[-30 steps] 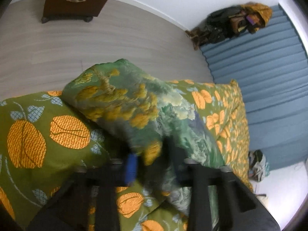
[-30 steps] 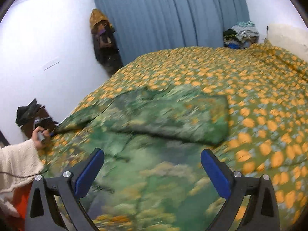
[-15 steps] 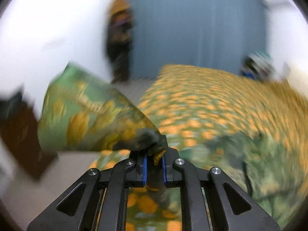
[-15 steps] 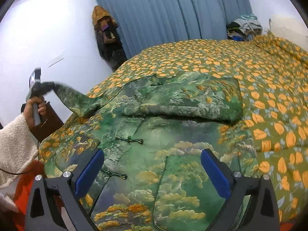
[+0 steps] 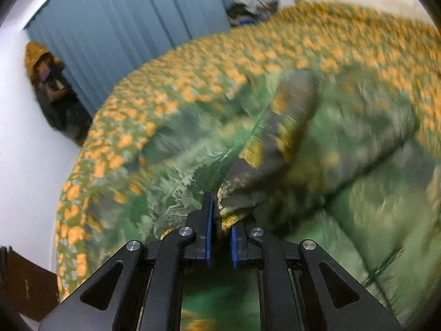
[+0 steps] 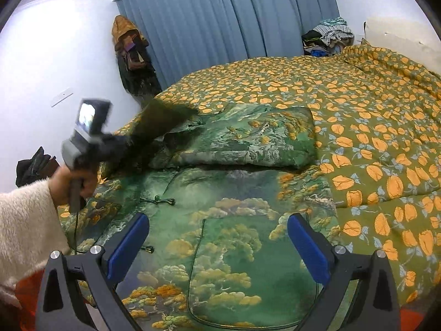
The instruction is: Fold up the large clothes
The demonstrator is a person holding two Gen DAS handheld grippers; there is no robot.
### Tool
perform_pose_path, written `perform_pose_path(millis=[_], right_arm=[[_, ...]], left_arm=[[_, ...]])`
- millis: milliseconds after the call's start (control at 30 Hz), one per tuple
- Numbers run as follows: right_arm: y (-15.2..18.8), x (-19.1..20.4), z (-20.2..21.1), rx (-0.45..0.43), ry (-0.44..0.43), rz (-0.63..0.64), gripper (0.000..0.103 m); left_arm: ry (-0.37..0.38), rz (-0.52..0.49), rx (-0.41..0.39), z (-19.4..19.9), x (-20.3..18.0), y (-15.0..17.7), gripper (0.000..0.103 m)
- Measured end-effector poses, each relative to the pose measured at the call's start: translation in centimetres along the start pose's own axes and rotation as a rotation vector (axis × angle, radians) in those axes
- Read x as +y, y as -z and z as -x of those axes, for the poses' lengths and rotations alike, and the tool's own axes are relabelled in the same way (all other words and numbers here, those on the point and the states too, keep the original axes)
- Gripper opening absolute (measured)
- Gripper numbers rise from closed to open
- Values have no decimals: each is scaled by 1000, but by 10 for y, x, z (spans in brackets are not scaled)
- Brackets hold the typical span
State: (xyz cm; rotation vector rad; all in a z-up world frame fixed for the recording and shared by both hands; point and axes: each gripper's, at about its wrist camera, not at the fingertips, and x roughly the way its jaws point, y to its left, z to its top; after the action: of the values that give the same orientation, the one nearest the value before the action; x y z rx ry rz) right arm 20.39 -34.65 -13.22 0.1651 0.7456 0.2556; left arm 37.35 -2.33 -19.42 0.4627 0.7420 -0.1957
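Observation:
A large green garment [image 6: 234,220] with a cloud-and-tree print lies spread on the bed, its right sleeve [image 6: 248,140] folded across the chest. My left gripper [image 5: 220,220] is shut on the end of the other sleeve [image 5: 281,127], which hangs lifted and blurred over the garment. In the right wrist view a hand in a cream sleeve [image 6: 24,220] holds that left gripper [image 6: 110,149] up at the bed's left side, the dark sleeve [image 6: 160,121] trailing from it. My right gripper [image 6: 217,237] stands wide open just above the garment's lower front, with nothing between its fingers.
The bed's green bedspread [image 6: 372,110] with orange leaves stretches to the right and back. Blue curtains [image 6: 226,16] cover the far wall. Coats [image 6: 132,55] hang in the left corner; a clothes pile [image 6: 328,35] sits at the back. A dark dresser [image 5: 24,281] stands left.
My left gripper closed on the sleeve, rolled upright and swung it up from the bed's edge toward the middle of the garment. The right gripper has barely moved.

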Motion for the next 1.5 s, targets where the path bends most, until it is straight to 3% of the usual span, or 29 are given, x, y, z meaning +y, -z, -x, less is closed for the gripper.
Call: perform_pose_path(millis=[67,133,167,200,300,433,533,633,667,700,733,833,967,1067,1167,1233,1300,1400,1500], right_arm=[[-7,-1,-9,28,-9,-11,102],[-20,-1,-24,70,-43,-27,102],[-30,-2,-33,88,-57,-45,102],[-41,-3,-44,103,-80,-71,102],[-72,-10,-80,145,-178,-190,102],[-105,-2,-151,246,-313,-300,102],[-110,16,-203,324,-345,-352,102],[-103,34,-248,418,-305,-340,97],[-100,40,-257,443,-283,-318,68],[-101,45,-261,457,-263,-295,16],[-104,49,-262,448,-255,-282,15],[-136,54,-246,311,-241,-209,15],[-178,57,-249,210,-129,-59,15],[-168,54,-285,305,-82,-11,21],[-145,52,-302,379,-3,38,44],[-146,52,-282,314,2,52,45],[-152,58,-254,194,35,99,45],[-160,78,-232,94,12,194,45],[-163,97,-248,135,-82,253,45]], left_arm=[[3,-6,29,-4,-6,7,20],[32,1,41,1,-9,10,53],[52,11,30,6,-9,13,75],[64,19,10,14,-9,16,84],[115,54,9,31,-4,25,85],[154,174,24,48,19,40,85],[165,270,28,68,39,61,85],[163,329,38,82,51,82,86],[163,342,44,84,54,88,86],[161,358,50,87,58,94,86],[157,374,55,89,61,100,86],[149,429,49,95,75,109,86],[180,500,48,89,89,106,86],[207,524,82,74,94,98,86],[223,521,88,67,102,85,86],[227,540,66,63,115,70,88],[228,562,46,55,126,57,92],[213,559,28,22,138,28,93],[193,548,54,-22,140,14,92]])
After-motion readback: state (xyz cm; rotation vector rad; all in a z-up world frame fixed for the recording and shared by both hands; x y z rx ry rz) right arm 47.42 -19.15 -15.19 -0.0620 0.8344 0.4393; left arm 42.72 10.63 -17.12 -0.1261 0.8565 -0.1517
